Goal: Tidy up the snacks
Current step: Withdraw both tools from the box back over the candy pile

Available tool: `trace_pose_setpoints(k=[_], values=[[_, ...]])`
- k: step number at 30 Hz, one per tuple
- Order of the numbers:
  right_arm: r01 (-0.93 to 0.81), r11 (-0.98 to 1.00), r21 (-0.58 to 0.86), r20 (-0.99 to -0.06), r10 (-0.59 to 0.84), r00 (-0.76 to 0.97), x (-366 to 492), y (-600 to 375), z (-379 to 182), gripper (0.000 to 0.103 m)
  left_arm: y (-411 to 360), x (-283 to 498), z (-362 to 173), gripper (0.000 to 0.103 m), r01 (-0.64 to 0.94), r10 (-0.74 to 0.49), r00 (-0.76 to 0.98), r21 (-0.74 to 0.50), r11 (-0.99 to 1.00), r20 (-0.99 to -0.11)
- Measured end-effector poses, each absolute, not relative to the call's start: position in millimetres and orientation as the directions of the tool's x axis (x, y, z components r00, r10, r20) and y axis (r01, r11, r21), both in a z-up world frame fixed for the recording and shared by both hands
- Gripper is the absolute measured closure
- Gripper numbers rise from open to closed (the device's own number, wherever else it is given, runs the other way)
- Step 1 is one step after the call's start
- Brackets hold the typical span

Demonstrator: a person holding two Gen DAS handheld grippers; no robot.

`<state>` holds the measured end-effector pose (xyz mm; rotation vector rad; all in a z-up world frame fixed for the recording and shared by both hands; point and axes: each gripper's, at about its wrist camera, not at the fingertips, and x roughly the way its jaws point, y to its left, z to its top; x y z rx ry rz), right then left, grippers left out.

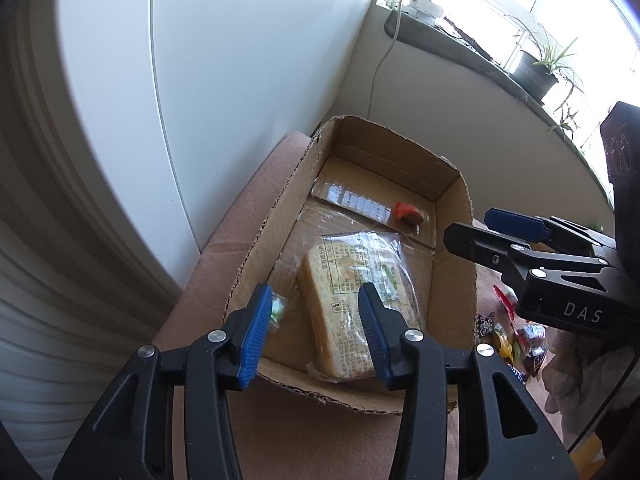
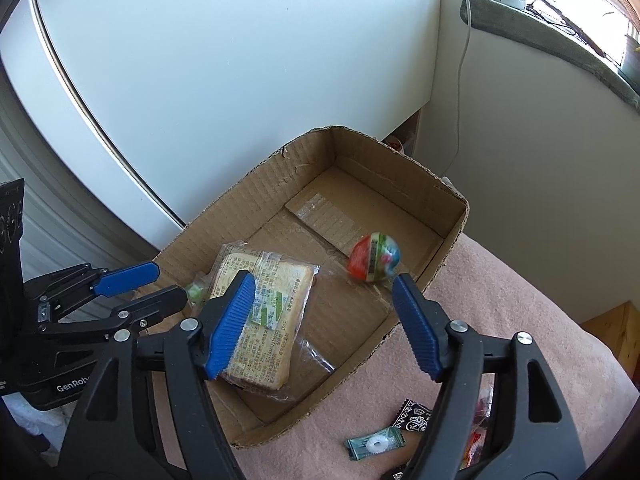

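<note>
An open cardboard box (image 1: 454, 276) (image 2: 244, 208) stands on a pink cloth. Inside lies a slice of toast in a clear printed wrapper (image 1: 336, 292) (image 2: 276, 320). My left gripper (image 1: 315, 288) (image 2: 168, 280) hangs open over the box's near end, with the toast below it. A small green candy (image 1: 278, 310) (image 2: 196, 290), blurred, sits right beside its left pad; no pad presses on it. My right gripper (image 2: 323, 278) (image 1: 470, 222) stands open above the box's right side. A round red-and-green sweet (image 2: 374, 258) (image 1: 406, 214), blurred, is in the box just ahead of it.
Several loose wrapped candies (image 2: 374, 442) (image 1: 516, 336) lie on the pink cloth (image 2: 500, 280) to the right of the box. A white cabinet front (image 2: 240, 60) rises behind the box. A window sill (image 1: 460, 44) with potted plants and a hanging cable runs at the back right.
</note>
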<state>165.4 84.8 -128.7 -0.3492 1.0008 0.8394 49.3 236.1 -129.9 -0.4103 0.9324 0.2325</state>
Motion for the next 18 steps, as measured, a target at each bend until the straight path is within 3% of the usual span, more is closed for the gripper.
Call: trace_pose_setpoints(k=[18], values=[[-0.685,0.719,0.118,-0.823,0.457,0.338,169.9,27.8,-98.9,0.027,220.6,48.7,-113.1,0.059,-0.323,-0.003,0.606,-0.25,0.913,-0.795]])
